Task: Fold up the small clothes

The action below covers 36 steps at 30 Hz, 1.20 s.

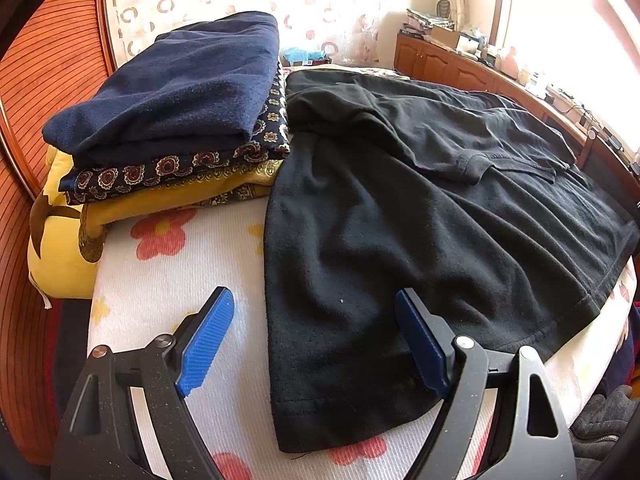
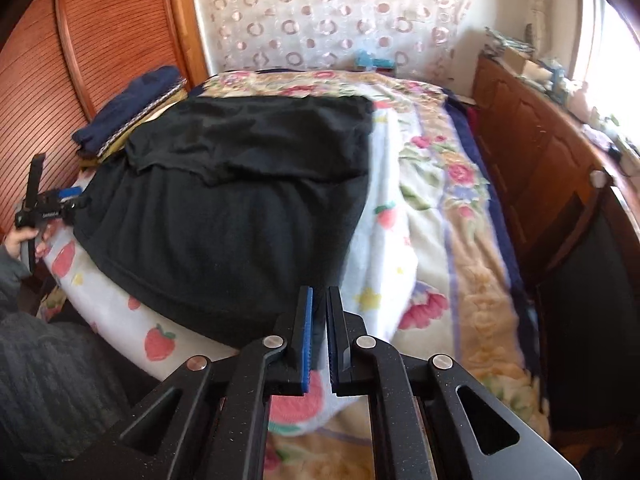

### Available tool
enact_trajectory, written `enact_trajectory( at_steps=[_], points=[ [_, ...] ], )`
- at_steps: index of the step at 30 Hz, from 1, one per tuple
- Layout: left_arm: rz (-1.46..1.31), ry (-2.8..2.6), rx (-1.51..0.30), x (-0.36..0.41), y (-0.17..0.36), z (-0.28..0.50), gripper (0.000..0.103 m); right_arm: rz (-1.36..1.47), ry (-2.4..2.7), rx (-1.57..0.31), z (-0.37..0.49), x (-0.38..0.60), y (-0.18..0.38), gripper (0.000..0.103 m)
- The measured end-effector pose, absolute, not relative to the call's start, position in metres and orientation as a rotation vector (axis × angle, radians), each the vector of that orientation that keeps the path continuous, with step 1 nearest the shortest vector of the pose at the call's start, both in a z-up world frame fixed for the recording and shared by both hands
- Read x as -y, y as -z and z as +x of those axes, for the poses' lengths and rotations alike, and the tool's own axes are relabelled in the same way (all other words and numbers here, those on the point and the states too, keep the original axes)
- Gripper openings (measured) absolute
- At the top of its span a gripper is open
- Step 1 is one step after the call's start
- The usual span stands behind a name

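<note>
On the bed's white flower-printed blanket (image 1: pixel 168 272) lies the black knit garment (image 1: pixel 400 240), partly folded, its near corner cut off from the right wrist view behind the right claw (image 2: pixel 319 340). That claw is clenched, but whether cloth sits between its blue pads is hard to make out. Beside the stack of folded clothes (image 1: pixel 168 120), the left claw (image 1: pixel 316 340) hangs released, angled down over the garment's hem.
</note>
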<state>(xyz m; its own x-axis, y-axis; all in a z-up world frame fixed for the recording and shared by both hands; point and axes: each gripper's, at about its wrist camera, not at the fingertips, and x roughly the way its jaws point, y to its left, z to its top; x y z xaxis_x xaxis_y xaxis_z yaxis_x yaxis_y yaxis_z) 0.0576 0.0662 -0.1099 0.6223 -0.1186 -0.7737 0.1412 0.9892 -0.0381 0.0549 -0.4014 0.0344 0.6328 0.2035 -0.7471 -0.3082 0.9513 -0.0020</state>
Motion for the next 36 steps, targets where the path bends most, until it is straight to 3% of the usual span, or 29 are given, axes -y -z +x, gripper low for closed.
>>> enact_trajectory(
  at_steps=[2,7,15,20,26,36],
  points=[
    [0.027,0.149,-0.887,-0.066,0.11,0.058,0.083,-0.139,-0.266,-0.817,0.051,0.405,-0.04,0.012],
    [0.033,0.155,-0.895,-0.066,0.109,0.057,0.083,-0.115,-0.252,-0.781,0.058,0.403,-0.034,0.013],
    [0.001,0.223,-0.885,-0.067,0.104,0.048,0.049,-0.077,-0.301,-0.701,0.094,0.361,-0.007,0.013],
    [0.009,0.224,-0.881,-0.07,0.102,0.041,0.008,-0.149,-0.29,-0.723,0.122,0.331,0.017,0.013],
    [-0.011,0.179,-0.788,-0.081,0.078,0.013,0.006,-0.192,-0.278,-0.768,0.132,0.323,0.039,0.013],
    [0.001,0.157,-0.807,-0.082,0.077,0.018,0.006,-0.16,-0.281,-0.77,0.137,0.33,0.047,0.014]
  ],
)
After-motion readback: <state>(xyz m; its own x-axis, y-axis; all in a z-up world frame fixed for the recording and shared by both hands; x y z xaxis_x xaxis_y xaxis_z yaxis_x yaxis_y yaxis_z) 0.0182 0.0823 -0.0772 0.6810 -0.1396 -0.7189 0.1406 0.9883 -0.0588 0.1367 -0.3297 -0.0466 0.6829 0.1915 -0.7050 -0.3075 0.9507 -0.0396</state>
